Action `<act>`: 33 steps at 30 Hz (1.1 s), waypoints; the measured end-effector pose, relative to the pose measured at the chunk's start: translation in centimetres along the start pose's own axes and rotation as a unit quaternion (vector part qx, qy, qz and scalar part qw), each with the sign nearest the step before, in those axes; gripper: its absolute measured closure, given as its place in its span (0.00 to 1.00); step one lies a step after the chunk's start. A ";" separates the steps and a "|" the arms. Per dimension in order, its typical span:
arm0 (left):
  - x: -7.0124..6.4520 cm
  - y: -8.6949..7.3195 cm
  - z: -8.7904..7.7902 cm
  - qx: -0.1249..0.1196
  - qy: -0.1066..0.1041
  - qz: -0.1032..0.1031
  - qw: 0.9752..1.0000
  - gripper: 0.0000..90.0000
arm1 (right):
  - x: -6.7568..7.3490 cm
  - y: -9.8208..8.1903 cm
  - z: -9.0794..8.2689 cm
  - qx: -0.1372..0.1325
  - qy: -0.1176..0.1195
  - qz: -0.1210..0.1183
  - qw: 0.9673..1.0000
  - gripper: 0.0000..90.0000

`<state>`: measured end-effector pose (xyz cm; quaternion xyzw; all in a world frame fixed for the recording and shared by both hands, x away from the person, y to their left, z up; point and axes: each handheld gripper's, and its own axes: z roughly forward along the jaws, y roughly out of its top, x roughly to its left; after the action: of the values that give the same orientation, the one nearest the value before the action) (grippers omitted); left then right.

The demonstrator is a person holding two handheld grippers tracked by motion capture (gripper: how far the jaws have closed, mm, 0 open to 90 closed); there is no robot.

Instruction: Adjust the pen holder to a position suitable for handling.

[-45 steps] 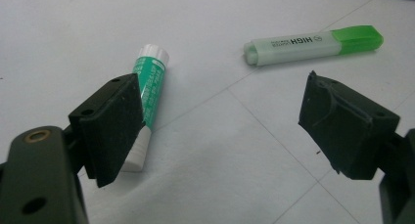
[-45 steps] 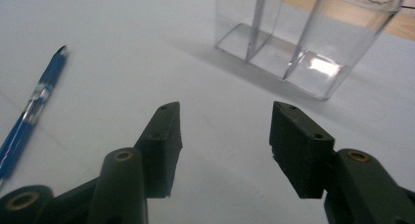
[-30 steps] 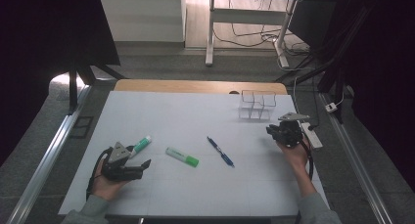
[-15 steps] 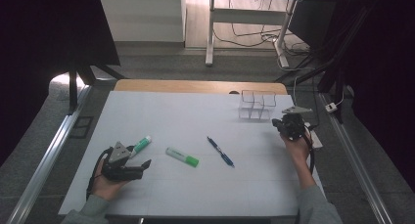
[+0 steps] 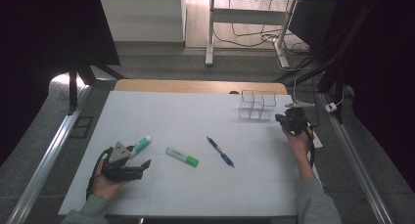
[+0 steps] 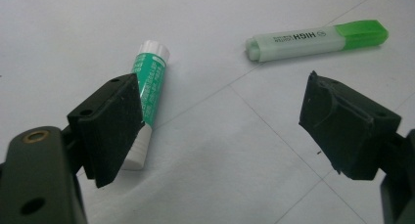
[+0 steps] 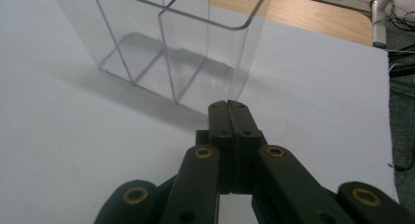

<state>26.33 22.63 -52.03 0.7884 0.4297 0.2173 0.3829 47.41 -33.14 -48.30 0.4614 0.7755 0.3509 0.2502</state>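
Note:
My left gripper [image 5: 141, 164] [image 6: 220, 131] rests open near the table's front left, its jaws wide apart with nothing between them. Just beyond it lie a green and white glue stick [image 5: 141, 144] [image 6: 149, 87] and a green highlighter [image 5: 182, 157] [image 6: 315, 38]. A blue pen [image 5: 220, 151] lies further right, towards the middle. My right gripper [image 5: 281, 118] [image 7: 228, 106] is shut with its jaws pressed together and nothing held, its tip close to the near corner of a clear plastic organizer [image 5: 256, 106] [image 7: 171, 43] at the back right.
The white table mat [image 5: 195, 190] spreads between the two hands, with a wooden strip [image 5: 195, 86] along its far edge. Metal rails [image 5: 44, 160] run along both sides. Cables and desk legs [image 5: 210, 33] stand on the floor beyond.
My right gripper has moved away from me and a little right, up to the clear organizer. The left gripper has stayed still.

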 end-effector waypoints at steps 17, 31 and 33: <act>0.0 0.0 0.1 0.003 0.001 0.002 1.000 0.17 | -1.4 2.1 2.6 0.019 -0.005 0.012 1.000 1.00; 0.1 -0.1 0.1 0.005 0.002 0.000 1.000 0.17 | -2.2 2.9 4.0 0.031 -0.002 0.018 0.999 1.00; 0.1 -0.1 0.2 0.006 0.002 0.000 1.000 0.17 | -2.3 2.8 4.2 0.029 0.002 0.022 0.999 1.00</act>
<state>26.46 22.71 -52.19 0.7904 0.4316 0.2160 0.3773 52.96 -32.99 -48.62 0.4851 0.7753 0.3345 0.2275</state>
